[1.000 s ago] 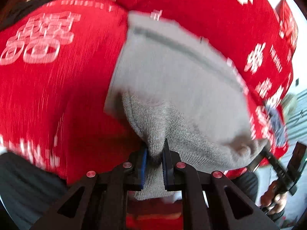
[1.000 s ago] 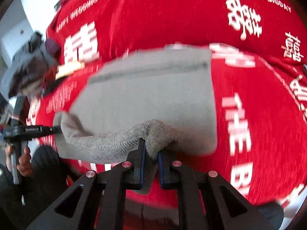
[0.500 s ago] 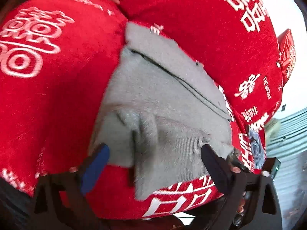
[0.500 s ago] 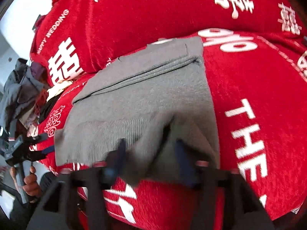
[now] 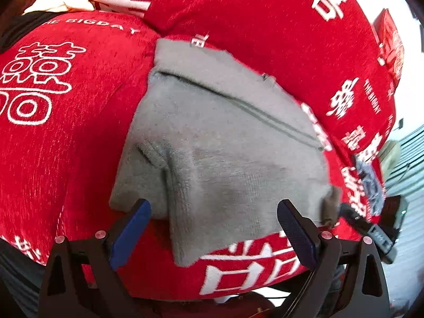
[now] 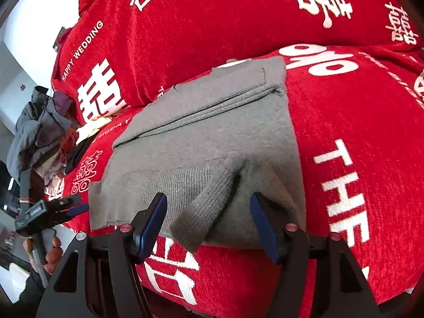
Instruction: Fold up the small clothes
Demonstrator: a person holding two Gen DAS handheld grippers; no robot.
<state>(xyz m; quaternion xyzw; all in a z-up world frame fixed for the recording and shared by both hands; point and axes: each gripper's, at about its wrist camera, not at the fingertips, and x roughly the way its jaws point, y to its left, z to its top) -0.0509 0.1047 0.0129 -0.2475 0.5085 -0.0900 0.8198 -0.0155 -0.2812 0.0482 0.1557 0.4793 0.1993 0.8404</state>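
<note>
I am working over a red cover [image 5: 79, 137] printed with white characters, with one heap of clothes [image 6: 39, 132] lying beyond its edge. One grey garment [image 5: 220, 143] is lying folded on the cover. I am holding my left gripper [image 5: 212, 228] and right gripper [image 6: 209, 217] wide apart at the garment's near edge, both gripping nothing.

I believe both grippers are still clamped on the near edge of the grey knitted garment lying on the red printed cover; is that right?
Not quite. Both grippers are open. The left gripper in the left wrist view and the right gripper in the right wrist view each have their blue pads spread wide, gripping nothing. The grey knitted garment does lie folded on the red printed cover.
</note>
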